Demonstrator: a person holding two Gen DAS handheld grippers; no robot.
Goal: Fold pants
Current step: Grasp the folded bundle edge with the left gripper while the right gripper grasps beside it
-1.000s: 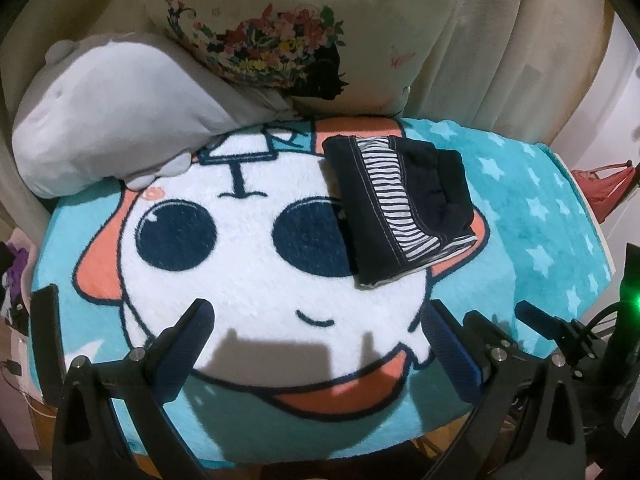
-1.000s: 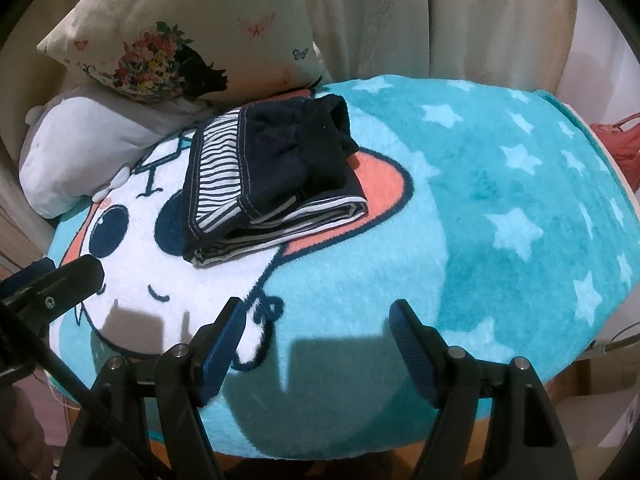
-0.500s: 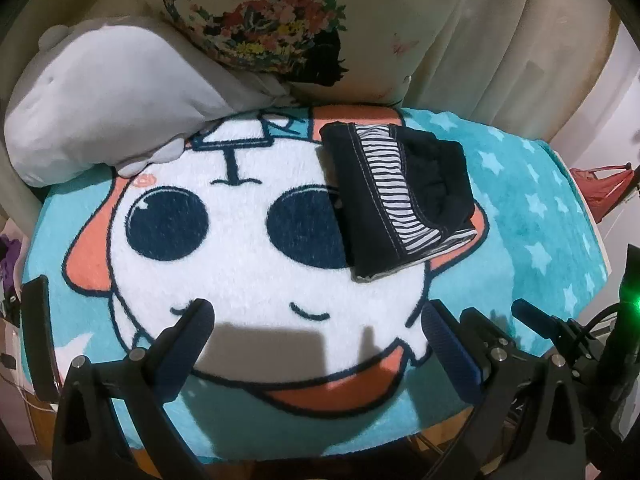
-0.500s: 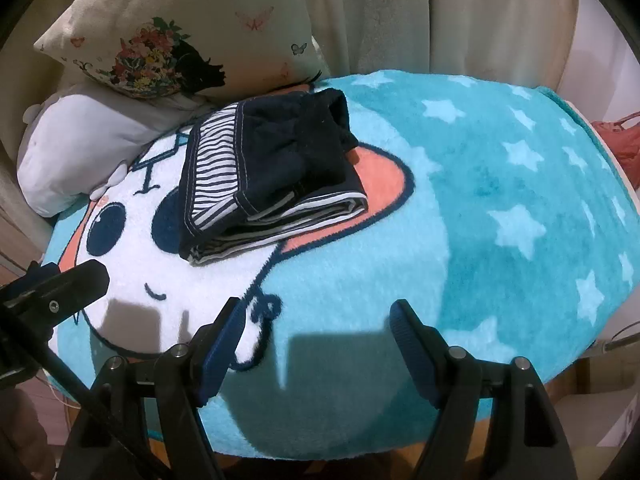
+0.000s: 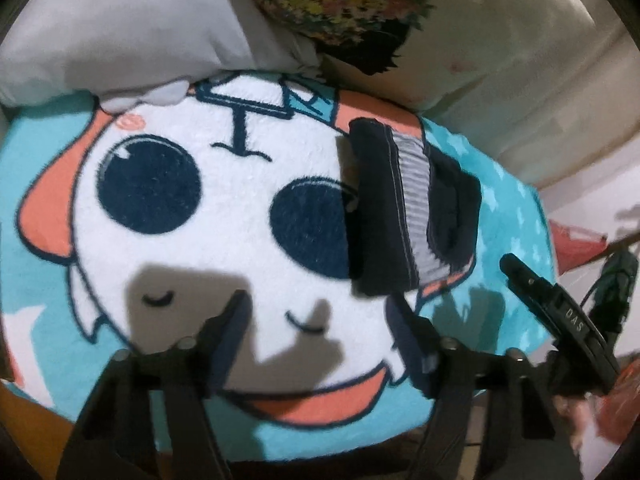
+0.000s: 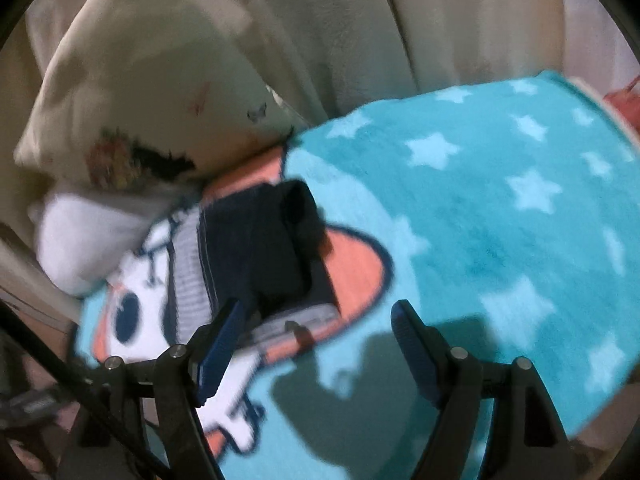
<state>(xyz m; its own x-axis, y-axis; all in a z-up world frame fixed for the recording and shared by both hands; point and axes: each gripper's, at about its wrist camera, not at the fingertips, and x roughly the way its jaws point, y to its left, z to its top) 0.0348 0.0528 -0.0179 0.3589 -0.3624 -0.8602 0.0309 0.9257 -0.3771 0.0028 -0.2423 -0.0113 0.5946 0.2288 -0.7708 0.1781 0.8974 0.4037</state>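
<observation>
The dark navy pants (image 5: pixel 404 216) with a striped waistband lie folded in a compact bundle on the teal cartoon-face blanket (image 5: pixel 192 216). They also show in the right wrist view (image 6: pixel 260 256), blurred. My left gripper (image 5: pixel 320 324) is open and empty, just in front of the bundle's near edge. My right gripper (image 6: pixel 316 336) is open and empty, its left finger (image 6: pixel 220 340) close to the bundle's near end.
A white pillow (image 5: pixel 120 28) and a floral cushion (image 5: pixel 344 0) lie behind the blanket against beige curtains (image 6: pixel 400 28). The blanket's starred right side (image 6: pixel 520 200) is bare. The other gripper (image 5: pixel 560 320) shows at the right of the left wrist view. A red object (image 5: pixel 576 244) lies beyond the right edge.
Both grippers have moved forward toward the folded pants, which now lie much nearer the fingers. Both views tilted and blurred. The pants have not moved.
</observation>
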